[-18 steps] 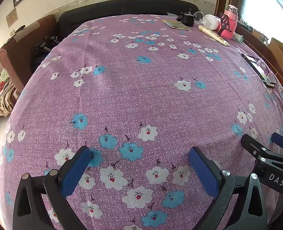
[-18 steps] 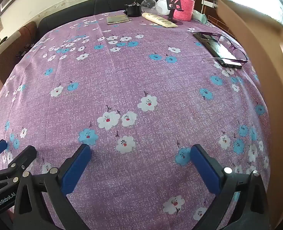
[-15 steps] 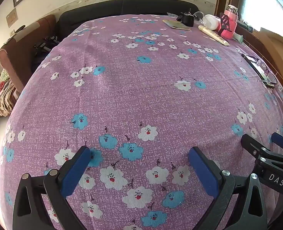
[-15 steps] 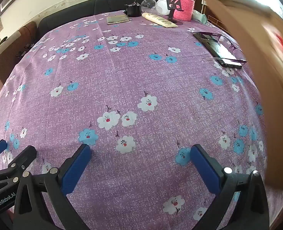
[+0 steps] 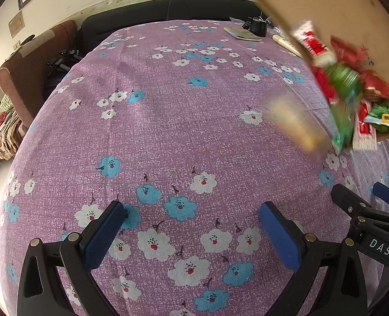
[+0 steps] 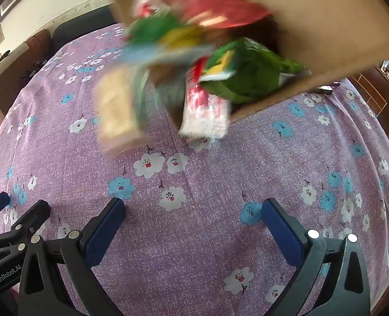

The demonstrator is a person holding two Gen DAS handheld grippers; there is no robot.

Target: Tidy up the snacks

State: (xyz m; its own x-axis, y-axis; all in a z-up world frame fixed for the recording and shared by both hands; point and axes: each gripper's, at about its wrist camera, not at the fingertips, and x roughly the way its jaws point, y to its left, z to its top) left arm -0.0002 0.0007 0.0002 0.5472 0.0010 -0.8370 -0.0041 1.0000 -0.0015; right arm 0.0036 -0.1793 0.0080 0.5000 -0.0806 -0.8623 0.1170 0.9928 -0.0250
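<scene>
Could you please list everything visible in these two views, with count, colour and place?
cardboard box: one, brown, tipped above the table, upper right
snack packets: several, red, green, white, spilling from the box; blurred
tan packet: one, mid-air, blurred
tablecloth: one, purple, floral, covering the table
notebook: one, olive, far edge
black pot: one, far edge
sofa: one, dark, behind the table
left gripper: open, empty
right gripper: open, empty
</scene>
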